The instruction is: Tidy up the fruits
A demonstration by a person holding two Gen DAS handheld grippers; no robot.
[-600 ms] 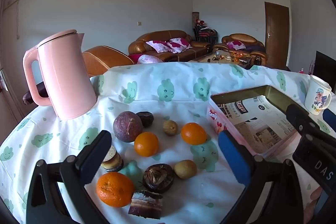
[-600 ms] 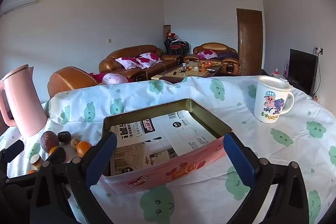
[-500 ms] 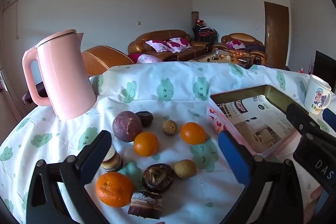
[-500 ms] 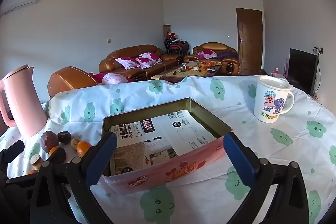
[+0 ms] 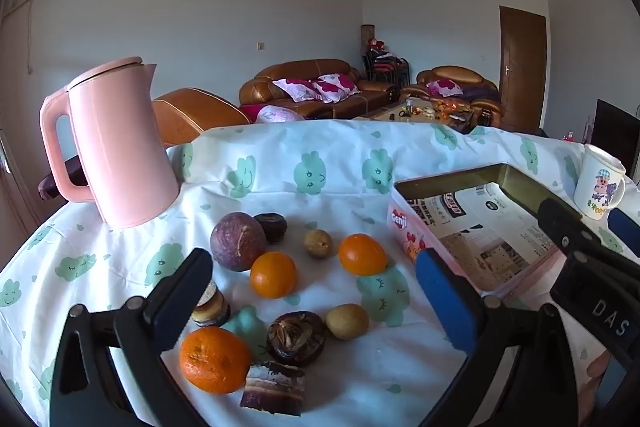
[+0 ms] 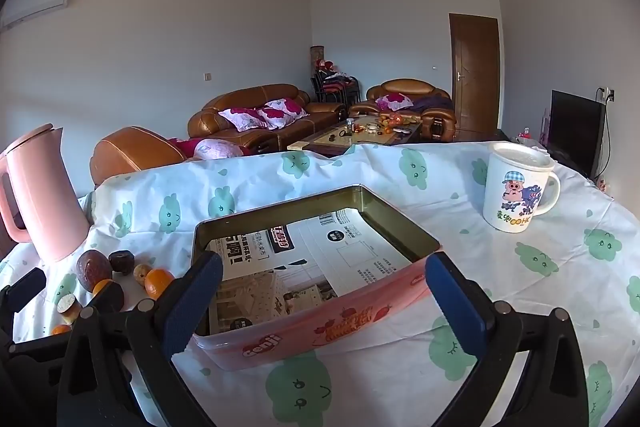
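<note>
Left wrist view: my left gripper [image 5: 312,291] gapes wide and holds nothing. The fruit lies straight ahead and below, between my fingers: an orange [image 5: 273,274] dead centre, a passion fruit [image 5: 237,247] just beyond to the left. The tin [image 5: 404,227] sits off to the right. This is the nearer hand for a pick.

Right wrist view: my right gripper [image 6: 324,303] is equally wide and empty, with the tin directly ahead, its long axis running away from me. Only here do I see its floor is bare paper; the fruit is far left.

Pink kettle [image 5: 120,143] left, cartoon mug [image 6: 516,193] right — patterned tablecloth [image 6: 540,267] beneath
</note>
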